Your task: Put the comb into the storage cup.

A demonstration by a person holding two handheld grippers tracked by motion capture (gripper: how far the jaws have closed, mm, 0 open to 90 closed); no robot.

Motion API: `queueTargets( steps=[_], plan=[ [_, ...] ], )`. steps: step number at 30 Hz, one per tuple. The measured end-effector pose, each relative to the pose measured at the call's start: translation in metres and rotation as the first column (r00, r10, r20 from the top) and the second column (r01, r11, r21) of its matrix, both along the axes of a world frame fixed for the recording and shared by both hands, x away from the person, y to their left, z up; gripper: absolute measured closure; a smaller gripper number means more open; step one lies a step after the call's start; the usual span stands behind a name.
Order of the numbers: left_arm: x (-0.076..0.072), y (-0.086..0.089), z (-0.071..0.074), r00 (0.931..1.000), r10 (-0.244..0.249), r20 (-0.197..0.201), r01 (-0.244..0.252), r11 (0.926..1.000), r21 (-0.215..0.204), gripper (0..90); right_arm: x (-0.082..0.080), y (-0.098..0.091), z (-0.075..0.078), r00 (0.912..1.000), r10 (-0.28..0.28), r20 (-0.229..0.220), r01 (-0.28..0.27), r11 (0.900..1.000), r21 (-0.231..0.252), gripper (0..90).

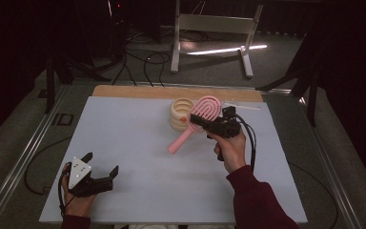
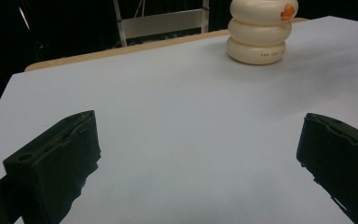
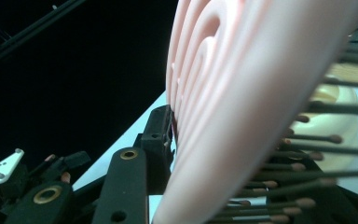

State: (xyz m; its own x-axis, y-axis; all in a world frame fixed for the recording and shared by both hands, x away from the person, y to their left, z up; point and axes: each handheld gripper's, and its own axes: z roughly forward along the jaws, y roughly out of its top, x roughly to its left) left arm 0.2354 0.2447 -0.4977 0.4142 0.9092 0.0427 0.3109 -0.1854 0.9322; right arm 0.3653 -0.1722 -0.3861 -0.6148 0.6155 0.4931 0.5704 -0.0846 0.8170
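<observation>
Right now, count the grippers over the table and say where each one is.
2. The left gripper hovers open over the table's near left corner; the right gripper is shut on the pink hairbrush beside the cream ringed holder.

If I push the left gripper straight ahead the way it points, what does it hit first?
Probably nothing soon: bare table lies ahead of the open left gripper. The cream holder stands far off and right of centre, so likely missed.

pink hairbrush blurred close up, cream container top cut off
</observation>
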Motion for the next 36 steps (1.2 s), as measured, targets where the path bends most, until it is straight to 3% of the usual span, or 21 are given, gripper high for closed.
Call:
queueTargets(
  steps=[9, 36],
  plan=[
    [0.0, -0.001, 0.0, 1.0, 0.003, 0.004, -0.003, 1.0, -0.003, 0.1, 0.007, -0.001, 0.006, 0.9999, -0.012, -0.005, 0.012, 0.9998, 0.016, 62.0],
    [-0.001, -0.003, 0.0, 0.9999, 0.014, 0.006, -0.014, 0.9997, 0.021, 0.2, 0.027, 0.0, 0.021, 0.9992, -0.038, 0.015, 0.038, 0.9993, 0.005, 62.0]
  ],
)
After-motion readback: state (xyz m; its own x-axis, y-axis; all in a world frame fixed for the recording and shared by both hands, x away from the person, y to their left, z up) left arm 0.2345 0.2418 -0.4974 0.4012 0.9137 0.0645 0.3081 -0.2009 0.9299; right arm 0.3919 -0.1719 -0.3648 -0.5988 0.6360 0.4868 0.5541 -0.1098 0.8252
